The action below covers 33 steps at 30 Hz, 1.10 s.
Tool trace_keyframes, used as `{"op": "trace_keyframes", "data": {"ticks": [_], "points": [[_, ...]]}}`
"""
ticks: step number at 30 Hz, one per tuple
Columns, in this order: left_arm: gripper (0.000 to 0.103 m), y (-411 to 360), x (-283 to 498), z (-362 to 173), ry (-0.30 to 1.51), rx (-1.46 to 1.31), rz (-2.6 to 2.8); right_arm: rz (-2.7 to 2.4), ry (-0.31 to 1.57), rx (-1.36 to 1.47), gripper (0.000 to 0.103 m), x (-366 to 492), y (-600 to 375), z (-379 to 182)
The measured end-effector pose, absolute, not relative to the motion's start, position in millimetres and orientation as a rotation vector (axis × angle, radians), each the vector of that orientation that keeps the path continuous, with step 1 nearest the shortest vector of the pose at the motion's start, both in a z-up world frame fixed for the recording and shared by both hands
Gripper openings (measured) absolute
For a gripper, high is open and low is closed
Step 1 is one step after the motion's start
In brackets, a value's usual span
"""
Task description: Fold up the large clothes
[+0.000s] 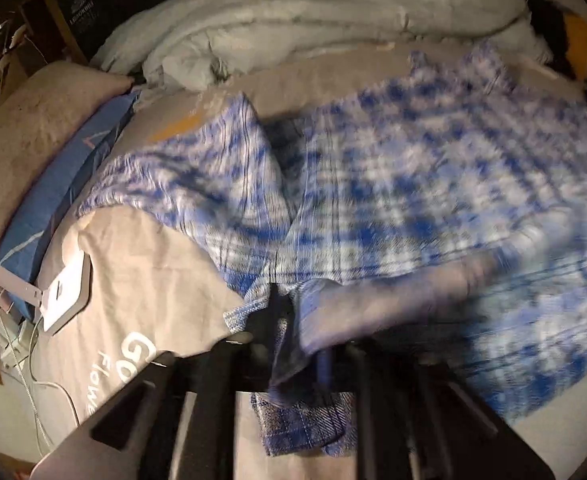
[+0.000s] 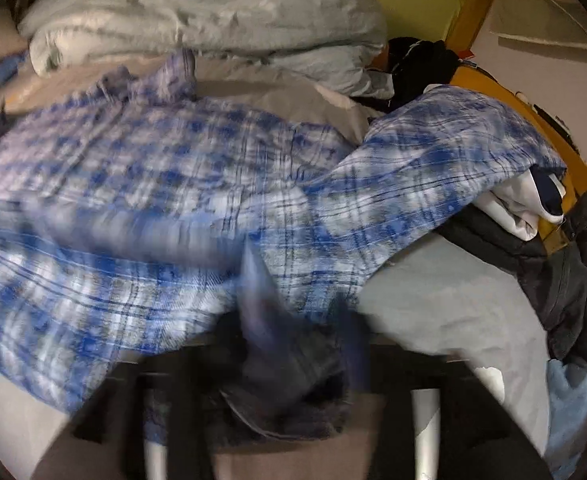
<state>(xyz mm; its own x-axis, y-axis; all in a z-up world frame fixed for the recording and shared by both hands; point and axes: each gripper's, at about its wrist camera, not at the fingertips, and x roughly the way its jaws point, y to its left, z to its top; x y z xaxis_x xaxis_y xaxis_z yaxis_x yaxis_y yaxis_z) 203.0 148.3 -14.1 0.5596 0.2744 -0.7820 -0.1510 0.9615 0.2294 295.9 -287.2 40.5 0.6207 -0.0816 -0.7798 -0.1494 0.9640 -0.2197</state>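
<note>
A large blue-and-white plaid shirt (image 1: 433,168) lies spread over the grey bed sheet (image 1: 141,264); it also fills the right wrist view (image 2: 141,168), blurred by motion. My left gripper (image 1: 293,344) is shut on the shirt's near hem, with cloth bunched between the dark fingers. My right gripper (image 2: 293,352) is shut on another part of the near hem, folds of cloth hanging between its fingers. One sleeve (image 2: 453,148) drapes to the right over a pile of clothes.
A rumpled pale duvet (image 1: 293,12) lies along the bed's far side. A beige pillow (image 1: 33,140) and a white lamp (image 1: 61,296) are at the left. Dark clothes (image 2: 565,280) are heaped at the right by a wooden bed frame (image 2: 473,4).
</note>
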Motion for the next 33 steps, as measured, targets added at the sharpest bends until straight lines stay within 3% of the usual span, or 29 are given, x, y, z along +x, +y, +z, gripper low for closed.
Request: {"op": "trace_keyframes", "data": {"ticks": [1,2,3,4,6,13,20,23,25,27,30,33], "points": [[0.052,149,196,-6,0.910,0.116,0.222,0.050,0.880,-0.238,0.087,291,-293,46],[0.081,150,191,1,0.879,0.093,0.207,0.056,0.870,-0.210,0.087,289,-298,50],[0.100,151,183,9,0.838,0.064,0.195,0.065,0.863,-0.174,0.090,285,-303,55],[0.103,152,176,16,0.798,0.039,0.186,0.070,0.853,-0.136,0.098,281,-309,61],[0.103,154,166,27,0.761,0.000,0.160,0.060,0.836,-0.086,0.103,274,-319,69],[0.103,160,153,27,0.794,-0.061,0.179,0.102,0.867,-0.033,0.103,254,-336,77],[0.103,153,154,8,0.864,-0.030,0.185,0.116,1.019,-0.241,0.101,257,-314,36],[0.103,150,157,3,0.864,0.011,0.201,0.130,1.040,-0.187,0.078,265,-319,30],[0.103,150,158,1,0.867,0.027,0.213,0.137,1.014,-0.180,0.044,268,-321,31],[0.103,152,159,0,0.872,0.021,0.212,0.121,0.968,-0.194,0.022,269,-322,35],[0.103,153,159,1,0.870,0.007,0.204,0.048,0.951,-0.134,0.009,279,-337,40],[0.103,151,158,1,0.871,0.010,0.196,-0.045,0.973,-0.037,0.006,285,-366,38]]}}
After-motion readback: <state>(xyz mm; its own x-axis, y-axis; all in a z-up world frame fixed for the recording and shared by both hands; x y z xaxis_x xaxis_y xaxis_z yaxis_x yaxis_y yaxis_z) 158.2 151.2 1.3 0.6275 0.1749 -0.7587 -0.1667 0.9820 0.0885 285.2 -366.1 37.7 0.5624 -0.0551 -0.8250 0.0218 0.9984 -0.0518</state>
